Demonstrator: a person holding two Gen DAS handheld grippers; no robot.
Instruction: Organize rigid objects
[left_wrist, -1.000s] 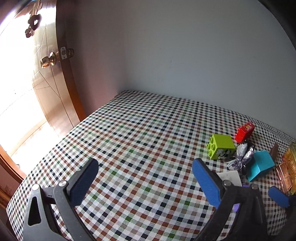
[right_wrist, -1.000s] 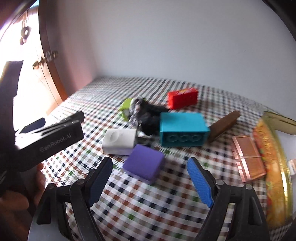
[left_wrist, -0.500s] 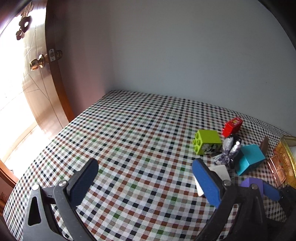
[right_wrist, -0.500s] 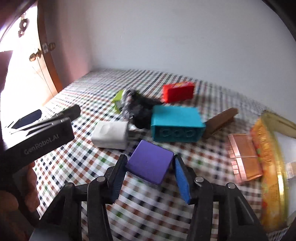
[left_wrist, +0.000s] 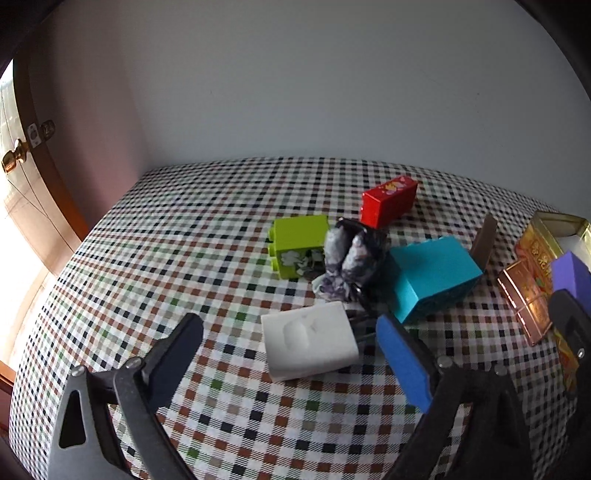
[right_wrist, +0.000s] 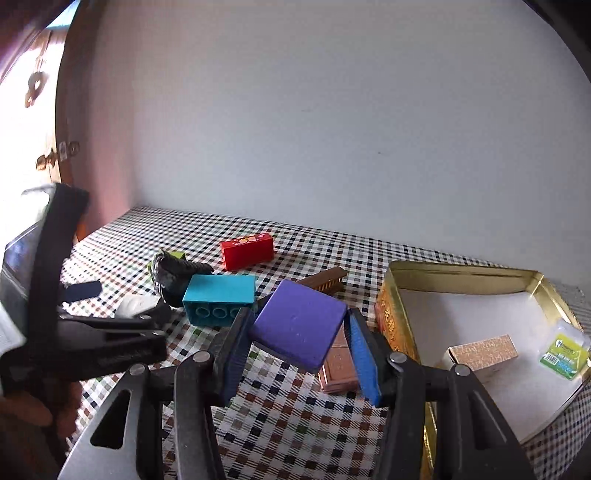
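I had the purple block (right_wrist: 299, 325) clamped between the pads of my right tool (right_wrist: 300, 347), lifted clear of the tabletop (right_wrist: 288, 424) and hanging just left of the gold tin (right_wrist: 461, 275). That was the carrying step: the block belonged, I judged, in the tin beside the small beige box (right_wrist: 484, 352) already lying there. The next move called for swinging it right over the tin's near wall, lowering it onto the white lining, and only then letting the pads part.

My left tool (left_wrist: 291, 365) stood apart and held nothing, its jaws having just closed a little, with the white block (left_wrist: 310, 345) lying between them, untouched as far as I could tell. It lay well left of the tin, nearer than the teal brick (left_wrist: 432, 277), the green brick (left_wrist: 299, 243) and the red brick (left_wrist: 389, 201).

A second earlier the purple block had rested on the tabletop in front of my open right tool; the jaws had since closed on it and raised it. My left tool had then faced bare cloth, with the white block off to its right.
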